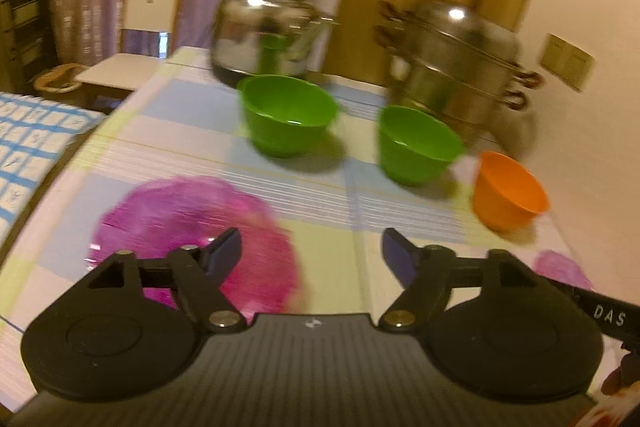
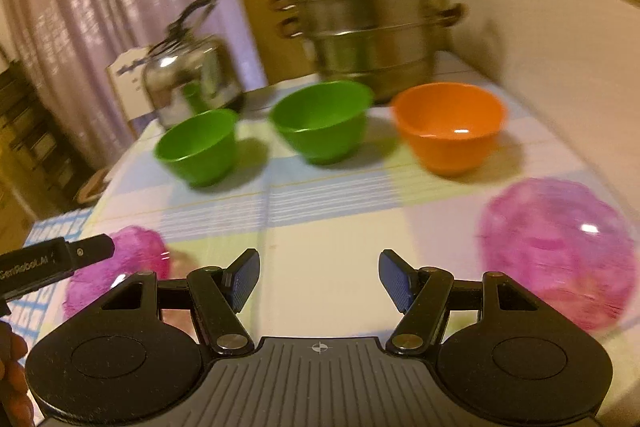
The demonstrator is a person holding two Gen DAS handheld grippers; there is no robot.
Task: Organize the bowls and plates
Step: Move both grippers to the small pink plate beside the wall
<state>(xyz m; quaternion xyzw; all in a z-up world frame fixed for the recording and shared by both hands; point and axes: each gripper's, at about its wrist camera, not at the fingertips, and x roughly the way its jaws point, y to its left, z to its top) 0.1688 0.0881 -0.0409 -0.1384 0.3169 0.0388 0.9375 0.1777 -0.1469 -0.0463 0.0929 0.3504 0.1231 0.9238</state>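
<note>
3 bowls in a row on the checked counter [image 2: 320, 267]: 2 green bowls [image 2: 198, 147] [image 2: 322, 121], 1 orange bowl [image 2: 450, 125], upright, apart. 2 pink plates [image 2: 560, 247] [image 1: 192, 227] nearer, flat. left gripper [image 1: 312, 251] fingers wide, empty; right gripper [image 2: 319, 277] fingers apart, empty. kettle [image 2: 192, 75] and steamer pot [image 2: 368, 27] behind.

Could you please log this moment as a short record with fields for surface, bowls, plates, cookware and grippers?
surface: table under a pastel checked cloth
bowls: left green bowl, right green bowl, orange bowl, in a row, upright, apart
plates: pink plate at right, second pink plate at left
cookware: steel kettle, stacked steamer pot behind the bowls
left gripper: open, nothing between the jaws
right gripper: open, nothing between the jaws
</note>
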